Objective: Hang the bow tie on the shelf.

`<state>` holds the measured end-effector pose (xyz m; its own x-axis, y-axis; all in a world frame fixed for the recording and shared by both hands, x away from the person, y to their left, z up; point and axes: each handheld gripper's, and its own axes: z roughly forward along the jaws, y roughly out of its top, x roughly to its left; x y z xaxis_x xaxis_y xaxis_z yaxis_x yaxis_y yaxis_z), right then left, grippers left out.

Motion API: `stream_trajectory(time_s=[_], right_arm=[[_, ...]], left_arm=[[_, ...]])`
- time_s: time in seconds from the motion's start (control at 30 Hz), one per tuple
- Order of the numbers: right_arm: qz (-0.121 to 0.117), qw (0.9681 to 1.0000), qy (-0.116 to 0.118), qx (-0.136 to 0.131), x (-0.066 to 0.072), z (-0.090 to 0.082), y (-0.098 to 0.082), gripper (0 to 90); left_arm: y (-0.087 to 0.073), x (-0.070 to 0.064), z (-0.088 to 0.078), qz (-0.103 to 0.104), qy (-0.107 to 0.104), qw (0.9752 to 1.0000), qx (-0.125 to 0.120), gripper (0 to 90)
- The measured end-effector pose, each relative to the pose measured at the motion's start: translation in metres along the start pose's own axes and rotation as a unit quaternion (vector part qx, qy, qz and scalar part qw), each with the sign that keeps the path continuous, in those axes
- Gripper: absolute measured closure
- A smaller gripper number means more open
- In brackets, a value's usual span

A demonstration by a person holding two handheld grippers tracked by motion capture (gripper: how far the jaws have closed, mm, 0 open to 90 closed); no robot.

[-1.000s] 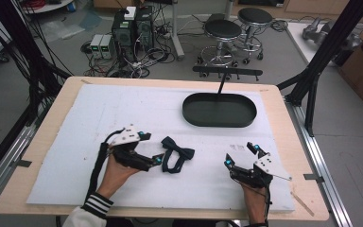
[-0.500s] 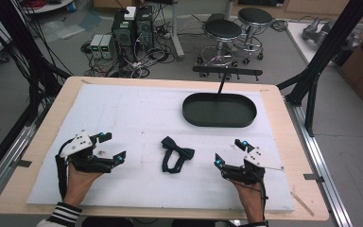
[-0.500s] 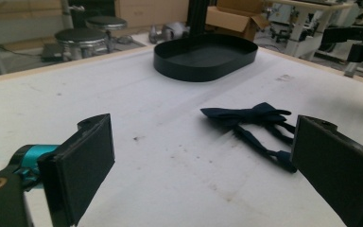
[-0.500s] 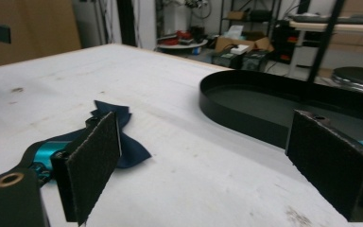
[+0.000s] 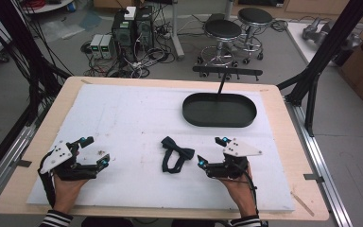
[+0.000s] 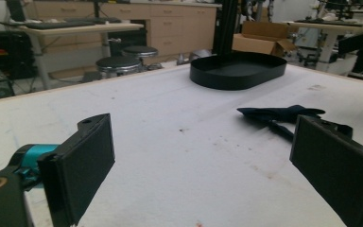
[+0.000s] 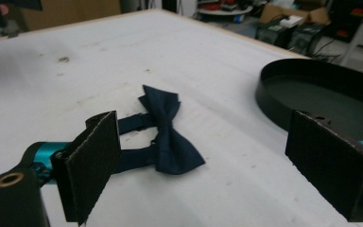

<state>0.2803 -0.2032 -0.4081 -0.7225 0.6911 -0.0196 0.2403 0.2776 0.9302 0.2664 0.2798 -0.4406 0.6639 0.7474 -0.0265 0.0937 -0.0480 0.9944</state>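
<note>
A dark navy bow tie (image 5: 176, 153) with its strap looped lies flat on the white mat, at the front middle. My left gripper (image 5: 96, 150) rests at the front left, well away from the tie, open and holding nothing. My right gripper (image 5: 211, 151) sits just right of the tie, open and pointing toward it. In the left gripper view the bow tie (image 6: 279, 113) lies far off to the right, beyond the wide-apart jaws of the left gripper (image 6: 208, 156). In the right gripper view the bow tie (image 7: 165, 132) lies close ahead of the right gripper (image 7: 212, 161), nearer its left jaw and untouched.
A black oval tray (image 5: 220, 124) stands empty at the back right of the mat, also seen as the tray (image 6: 238, 71) and the tray (image 7: 274, 94). The white mat (image 5: 132, 118) covers most of the wooden table. Stools, cables and black frame posts stand beyond the far edge.
My left gripper has pulled back from beside the bow tie to the front left. My right gripper has turned and edged left toward the tie. The tie has barely moved.
</note>
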Motion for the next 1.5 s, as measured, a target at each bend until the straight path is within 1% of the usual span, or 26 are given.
stream_trajectory(time_s=[0.1,0.13,0.2,0.3,0.33,0.4,0.5,0.63,0.67,0.73,0.8,0.93,1.07,1.17,1.2,1.27,1.37,1.43,1.5], right_arm=[[-0.011,0.9997,0.009,0.02,0.003,0.009,0.003,10.2],[-0.011,0.9996,0.012,0.025,0.004,0.012,0.004,10.2],[-0.02,0.9991,0.009,0.037,0.006,0.017,0.005,10.2],[-0.014,0.998,0.023,0.057,0.006,0.025,0.005,10.2],[-0.017,0.9977,0.023,0.062,0.006,0.028,0.004,10.2],[-0.018,0.9962,0.031,0.079,0.007,0.034,0.004,10.2],[-0.027,0.9947,0.032,0.094,0.008,0.041,0.004,10.2],[-0.019,0.9934,0.045,0.104,0.009,0.051,0.005,10.3],[-0.02,0.993,0.045,0.107,0.009,0.053,0.005,10.5],[-0.023,0.9921,0.047,0.115,0.01,0.057,0.005,13.3],[-0.029,0.9909,0.046,0.124,0.011,0.061,0.005,14.0],[-0.028,0.989,0.042,0.139,0.011,0.067,0.006,16.3],[-0.035,0.9868,0.038,0.154,0.01,0.071,0.007,23.4],[-0.039,0.984,0.039,0.169,0.011,0.074,0.008,24.9],[-0.039,0.9826,0.04,0.177,0.011,0.075,0.009,25.3],[-0.047,0.9808,0.039,0.185,0.012,0.077,0.009,27.8],[-0.043,0.9796,0.039,0.193,0.011,0.079,0.01,33.5],[-0.039,0.9788,0.03,0.199,0.011,0.08,0.009,37.5],[-0.034,0.9782,0.033,0.202,0.01,0.08,0.009,39.6]], left_arm=[[-0.003,0.001,-0.001,0.002,0.005,1.0,-0.003,7.7],[-0.004,0.001,-0.001,0.003,0.007,0.9999,-0.006,7.7],[-0.004,0.001,-0.001,0.003,0.006,0.9999,-0.013,7.7],[-0.004,0.001,0.0,0.006,0.008,0.9998,-0.015,7.7],[-0.005,0.002,0.001,0.005,0.01,0.9998,-0.017,7.7],[-0.006,0.003,0.002,0.001,0.009,0.9998,-0.018,7.7],[-0.007,0.003,0.002,-0.001,0.007,0.9998,-0.021,7.7],[-0.009,0.003,0.003,-0.003,0.003,0.9997,-0.023,7.7],[-0.009,0.002,0.003,-0.001,0.005,0.9998,-0.021,7.7],[-0.01,0.003,0.003,-0.004,0.005,0.9998,-0.021,7.7],[-0.011,0.003,0.002,-0.008,0.006,0.9997,-0.024,7.7],[-0.011,0.003,0.002,-0.008,0.006,0.9996,-0.026,7.8],[-0.011,0.003,0.002,-0.008,0.006,0.9996,-0.026,7.8],[-0.011,0.003,0.002,-0.008,0.007,0.9996,-0.026,7.8],[-0.011,0.003,0.002,-0.008,0.006,0.9996,-0.025,7.8],[-0.011,0.003,0.002,-0.008,0.006,0.9996,-0.025,7.9],[-0.011,0.003,0.002,-0.007,0.007,0.9996,-0.026,7.9],[-0.011,0.003,0.002,-0.008,0.006,0.9996,-0.026,8.2],[-0.011,0.003,0.002,-0.008,0.006,0.9996,-0.025,8.3]])
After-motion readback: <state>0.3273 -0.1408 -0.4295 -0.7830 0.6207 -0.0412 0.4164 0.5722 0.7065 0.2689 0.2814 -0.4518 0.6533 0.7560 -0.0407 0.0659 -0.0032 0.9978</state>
